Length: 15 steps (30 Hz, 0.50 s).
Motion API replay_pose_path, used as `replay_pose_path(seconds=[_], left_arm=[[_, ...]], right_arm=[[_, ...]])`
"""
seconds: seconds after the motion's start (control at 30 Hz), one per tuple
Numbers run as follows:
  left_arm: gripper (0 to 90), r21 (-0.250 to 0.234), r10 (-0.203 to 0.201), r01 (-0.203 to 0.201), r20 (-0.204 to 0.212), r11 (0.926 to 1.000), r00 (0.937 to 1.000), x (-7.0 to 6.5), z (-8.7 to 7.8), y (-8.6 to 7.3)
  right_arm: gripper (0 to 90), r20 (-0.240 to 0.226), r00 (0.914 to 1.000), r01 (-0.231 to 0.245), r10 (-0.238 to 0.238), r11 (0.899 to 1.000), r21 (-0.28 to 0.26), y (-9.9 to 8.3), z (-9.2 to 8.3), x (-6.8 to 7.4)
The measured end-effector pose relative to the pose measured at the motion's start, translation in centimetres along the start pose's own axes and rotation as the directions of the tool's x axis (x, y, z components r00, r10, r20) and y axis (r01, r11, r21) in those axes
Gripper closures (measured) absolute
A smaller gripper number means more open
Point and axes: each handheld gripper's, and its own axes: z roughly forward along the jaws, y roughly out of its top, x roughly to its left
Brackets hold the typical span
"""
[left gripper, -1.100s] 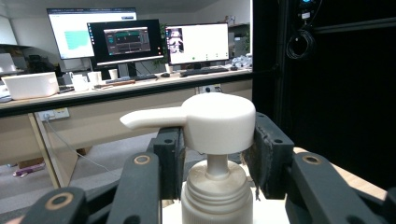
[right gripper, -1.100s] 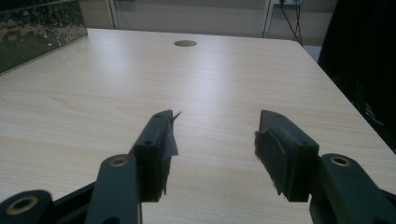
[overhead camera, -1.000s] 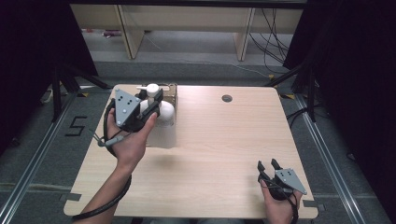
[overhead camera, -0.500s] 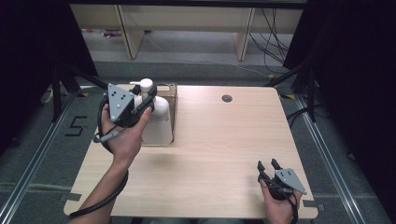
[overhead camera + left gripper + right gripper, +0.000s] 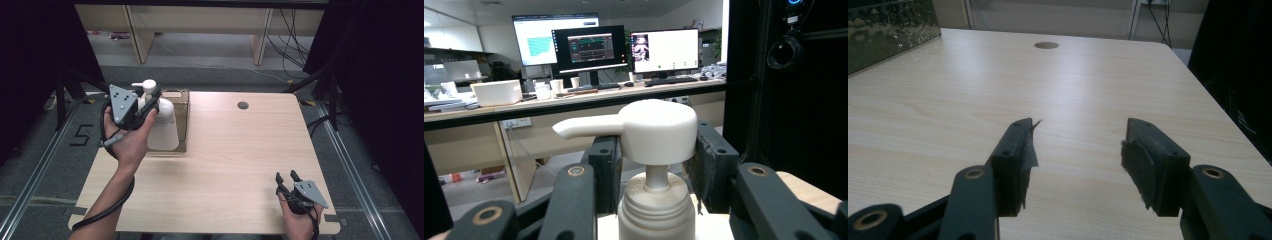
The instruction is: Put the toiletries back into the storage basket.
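A white pump bottle point(image 5: 163, 129) stands upright at the table's back left, against a dark see-through box point(image 5: 183, 116). My left gripper point(image 5: 150, 100) is shut on the bottle's neck just under the pump head point(image 5: 656, 131), one jaw on each side. Whether the bottle's base rests in the box or hangs over it I cannot tell. In the left gripper view the nozzle points left, above my left gripper point(image 5: 654, 167). My right gripper point(image 5: 287, 176) lies at the front right of the table, open, with nothing between its jaws point(image 5: 1078, 150).
The wooden table point(image 5: 240, 160) has a round cable hole point(image 5: 243, 105) at the back middle. A corner of the dark box point(image 5: 888, 27) shows in the right gripper view, far left. Shelving legs and cables stand beyond the table's far edge.
The left hand has shifted slightly left with the bottle, which has come from a tilt to upright, its body now showing in full. The right hand has not moved.
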Motion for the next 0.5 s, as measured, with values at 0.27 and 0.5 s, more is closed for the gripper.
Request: replay_pose_path(seconds=[0.27, 0.5], left_arm=[[59.4, 0.000, -0.006, 0.006, -0.016, 1.0000, 0.9999, 0.57, 0.55, -0.11], [59.4, -0.002, 0.001, -0.002, -0.027, 1.0000, 0.9996, 0.87, 1.01, 0.04]], right_arm=[[46.5, -0.005, 1.0000, 0.002, -0.002, 1.000, -0.004, -0.01, 0.05, 0.01], [46.4, 0.007, 1.0000, 0.006, -0.006, 1.000, -0.001, 0.00, -0.02, -0.01]])
